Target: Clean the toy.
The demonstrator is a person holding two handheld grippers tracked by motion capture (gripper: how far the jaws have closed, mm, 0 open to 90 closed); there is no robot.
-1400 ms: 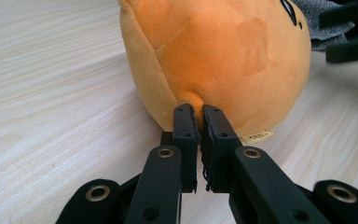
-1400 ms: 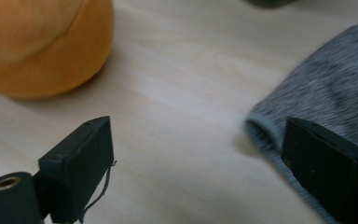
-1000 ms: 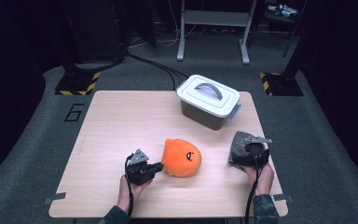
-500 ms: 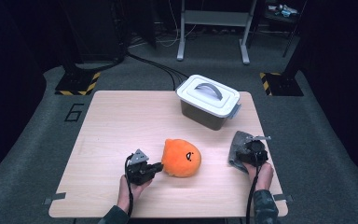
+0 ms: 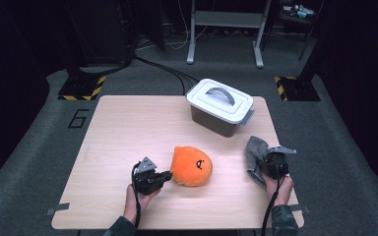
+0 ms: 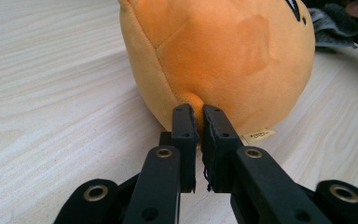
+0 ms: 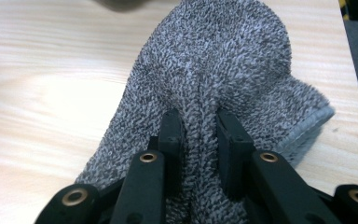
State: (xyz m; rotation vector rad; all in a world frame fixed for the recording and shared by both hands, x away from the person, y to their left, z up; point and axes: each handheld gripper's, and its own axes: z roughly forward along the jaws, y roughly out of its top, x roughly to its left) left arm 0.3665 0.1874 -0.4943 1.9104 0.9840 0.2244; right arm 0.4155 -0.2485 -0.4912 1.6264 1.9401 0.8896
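Judging by its look, the orange plush toy (image 5: 192,166) at the table's (image 5: 128,128) near middle is light, soft and squashy, so a pinch of its fabric serves best; the left gripper (image 5: 163,175) is clamped on a fold low on its side (image 6: 192,100). Smaller and limper, the grey towel (image 5: 255,151) lies near the right edge, well apart from the toy, and should bunch easily. The right gripper (image 7: 199,122), gaping a second ago, has just been closing and now nips a ridge of the terry.

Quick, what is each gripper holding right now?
Left gripper: shut on a pinch of the orange plush toy.
Right gripper: jaws just closed, shut on a fold of the grey towel.
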